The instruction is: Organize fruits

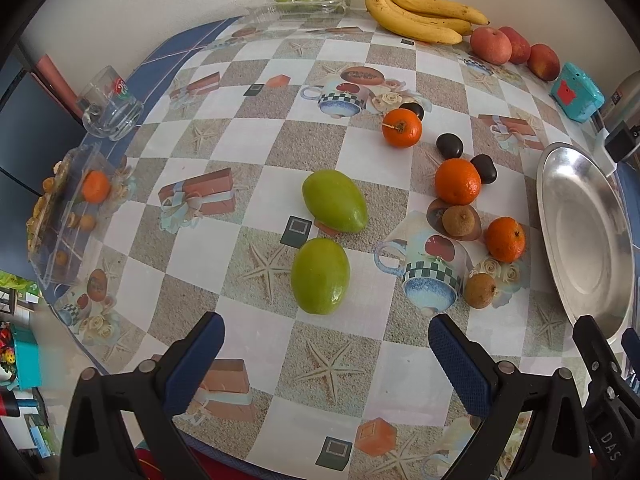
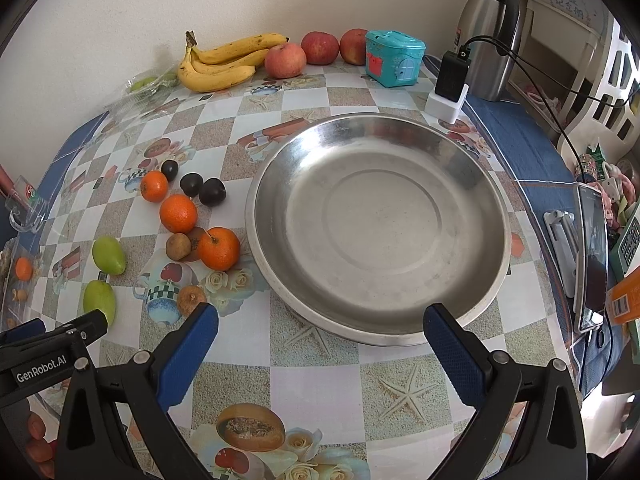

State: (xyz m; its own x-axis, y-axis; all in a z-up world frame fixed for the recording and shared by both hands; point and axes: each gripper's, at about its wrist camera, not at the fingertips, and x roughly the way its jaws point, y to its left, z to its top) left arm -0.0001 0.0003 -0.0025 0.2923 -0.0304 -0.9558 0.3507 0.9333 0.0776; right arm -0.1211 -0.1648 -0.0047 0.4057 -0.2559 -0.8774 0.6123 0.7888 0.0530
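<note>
- The left gripper [image 1: 326, 344] hovered with its jaws spread wide and nothing between them, just short of the nearer green mango [image 1: 320, 276].
- The right gripper [image 2: 320, 332] was likewise spread and empty, at the near rim of the metal dish [image 2: 492, 216], which held no fruit.
- The loose fruit lay on the tablecloth [image 1: 256, 128] left of the dish: a second mango [image 1: 334, 201], three oranges [image 1: 457, 181], dark plums [image 1: 449, 145] and small brown fruits [image 1: 461, 220].
- Bananas [image 1: 420, 16] and apples [image 1: 490, 45] sat well apart by the wall.
- The step looked like a first pick of the near mango; closing across its narrow width, low on its sides, would likely hold best.
- The mango's smooth skin might slip, so a centred, gentle squeeze seemed wise.
</note>
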